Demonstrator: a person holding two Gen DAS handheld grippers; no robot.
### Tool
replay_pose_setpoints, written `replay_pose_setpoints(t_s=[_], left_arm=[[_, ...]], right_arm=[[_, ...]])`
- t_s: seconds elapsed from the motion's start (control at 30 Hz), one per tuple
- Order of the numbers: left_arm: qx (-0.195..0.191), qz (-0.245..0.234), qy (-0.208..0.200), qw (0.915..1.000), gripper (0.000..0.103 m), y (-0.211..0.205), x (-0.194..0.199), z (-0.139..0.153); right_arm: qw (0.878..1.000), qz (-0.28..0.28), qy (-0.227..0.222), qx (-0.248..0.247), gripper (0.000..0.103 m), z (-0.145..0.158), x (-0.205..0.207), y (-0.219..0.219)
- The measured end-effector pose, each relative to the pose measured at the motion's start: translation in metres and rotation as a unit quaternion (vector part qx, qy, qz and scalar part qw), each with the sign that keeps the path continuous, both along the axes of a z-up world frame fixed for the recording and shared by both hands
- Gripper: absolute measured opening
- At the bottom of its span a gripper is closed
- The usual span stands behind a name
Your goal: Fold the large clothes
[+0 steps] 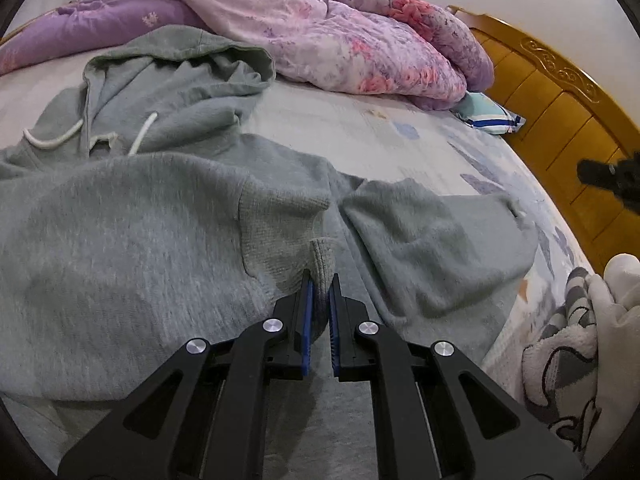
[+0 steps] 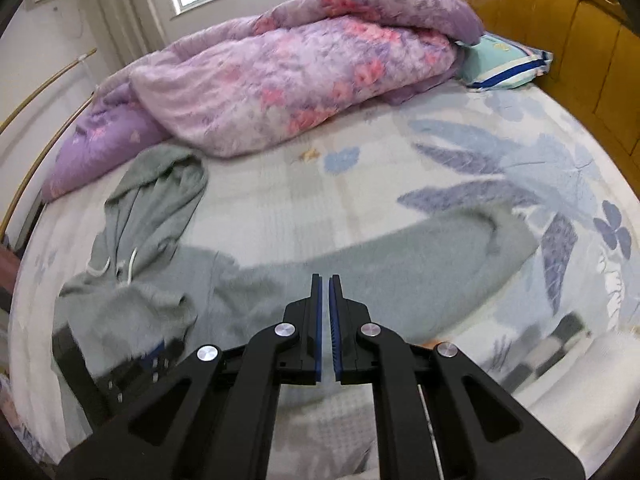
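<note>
A grey hoodie (image 1: 132, 216) lies spread on the bed, hood (image 1: 180, 64) toward the quilt, white drawstrings showing. My left gripper (image 1: 321, 280) is shut on the hoodie's ribbed sleeve cuff (image 1: 323, 258) and holds it over the body of the garment. In the right wrist view the hoodie (image 2: 360, 272) stretches across the bed with one sleeve reaching right. My right gripper (image 2: 325, 280) hovers above it with its jaws nearly together and nothing between them. The left gripper (image 2: 132, 364) shows there at the lower left, partly under grey cloth.
A crumpled pink and purple floral quilt (image 1: 340, 32) fills the far side of the bed. A striped pillow (image 2: 504, 64) lies by the wooden headboard (image 1: 560, 120). A white and grey fleece blanket (image 1: 580, 352) sits at the bed's right edge.
</note>
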State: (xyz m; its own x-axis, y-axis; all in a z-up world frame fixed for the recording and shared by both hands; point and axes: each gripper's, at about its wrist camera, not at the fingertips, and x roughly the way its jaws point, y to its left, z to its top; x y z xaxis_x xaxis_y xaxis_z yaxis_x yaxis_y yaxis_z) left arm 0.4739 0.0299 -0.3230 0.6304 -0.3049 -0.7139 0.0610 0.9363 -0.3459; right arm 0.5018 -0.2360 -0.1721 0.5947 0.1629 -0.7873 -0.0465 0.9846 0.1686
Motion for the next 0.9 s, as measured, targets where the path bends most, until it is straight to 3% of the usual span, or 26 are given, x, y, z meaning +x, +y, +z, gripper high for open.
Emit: replay_pose_setpoints(t_s=[0.03, 0.13, 0.27, 0.37, 0.47, 0.6, 0.7, 0.83, 0.9], left_arm=[[-0.001, -0.001, 0.006, 1.0000, 0.007, 0.000, 0.001, -0.004], [-0.005, -0.002, 0.008, 1.0000, 0.010, -0.003, 0.000, -0.007], [-0.009, -0.020, 0.007, 0.9997, 0.028, -0.011, -0.001, -0.002], [-0.016, -0.038, 0.004, 0.9991, 0.045, -0.020, -0.002, 0.000], [-0.025, -0.046, 0.007, 0.9986, 0.049, -0.021, -0.001, 0.001], [-0.082, -0.061, 0.017, 0.9946, 0.050, -0.015, -0.002, 0.011], [-0.087, -0.067, -0.004, 0.9939, 0.052, -0.011, -0.007, 0.027], [-0.085, -0.042, -0.030, 0.9950, 0.052, 0.001, -0.012, 0.044], [-0.081, -0.001, -0.024, 0.9964, 0.052, 0.014, -0.010, 0.046]], right_arm=[[1.000, -0.011, 0.007, 0.011, 0.005, 0.002, 0.008, -0.009], [0.996, -0.064, 0.032, 0.046, 0.022, -0.004, 0.038, -0.048], [0.982, -0.156, 0.078, 0.079, 0.024, -0.024, 0.073, -0.114], [0.968, -0.219, 0.109, 0.048, 0.033, -0.044, 0.089, -0.153], [0.941, -0.290, 0.152, 0.085, 0.038, -0.074, 0.087, -0.194], [0.912, -0.321, 0.188, 0.172, 0.039, -0.119, 0.076, -0.228], [0.890, -0.336, 0.186, 0.244, 0.039, -0.140, 0.066, -0.243], [0.892, -0.315, 0.161, 0.282, 0.042, -0.144, 0.066, -0.245], [0.896, -0.307, 0.159, 0.277, 0.042, -0.146, 0.066, -0.243]])
